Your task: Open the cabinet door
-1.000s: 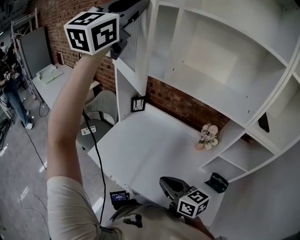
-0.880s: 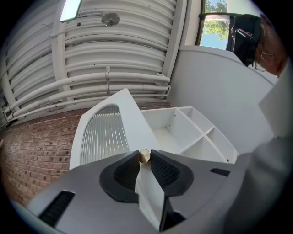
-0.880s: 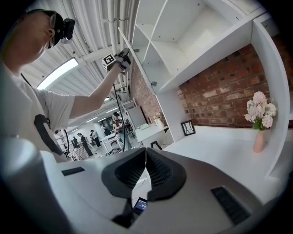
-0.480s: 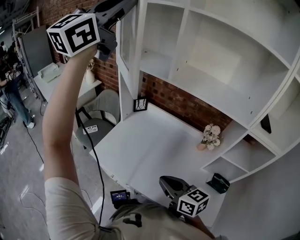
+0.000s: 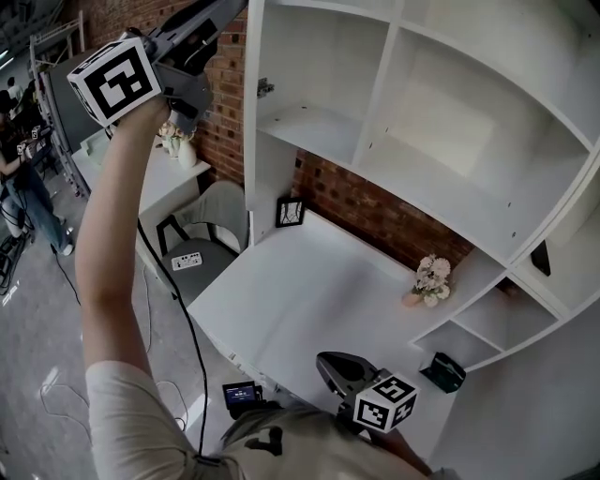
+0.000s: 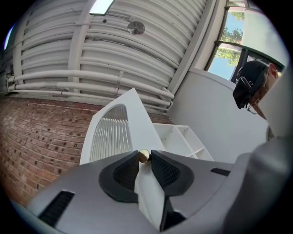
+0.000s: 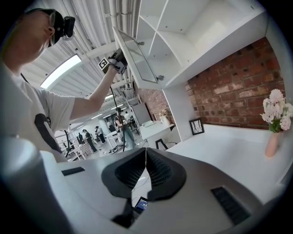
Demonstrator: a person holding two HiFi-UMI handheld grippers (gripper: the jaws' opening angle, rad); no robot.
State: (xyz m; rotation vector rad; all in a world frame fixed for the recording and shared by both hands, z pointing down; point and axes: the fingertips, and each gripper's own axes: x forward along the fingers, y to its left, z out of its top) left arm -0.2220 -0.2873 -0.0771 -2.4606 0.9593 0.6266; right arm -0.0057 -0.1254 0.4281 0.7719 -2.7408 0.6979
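The white cabinet door [image 6: 110, 137], with a ribbed glass panel, stands swung out from the upper left compartment [image 5: 309, 66]. My left gripper [image 6: 143, 157] is shut on its small brass knob [image 6: 143, 155], with one pad on each side. In the head view the left gripper [image 5: 217, 11] is raised high at the top left, at the end of an outstretched arm. The right gripper view shows the open door [image 7: 137, 57] from below. My right gripper [image 7: 146, 151] is shut with nothing in it and sits low over the desk's near edge [image 5: 342, 370].
Below the shelves lies a white desk [image 5: 309, 300] against a brick wall. On it stand a small picture frame [image 5: 290, 212] and a vase of flowers [image 5: 431, 281]. A black object [image 5: 442, 370] rests on a low right shelf. A chair [image 5: 202, 244] stands left of the desk.
My left gripper has moved left with the knob, and the door has swung further out. The compartment behind it now shows fully. The right gripper has hardly shifted.
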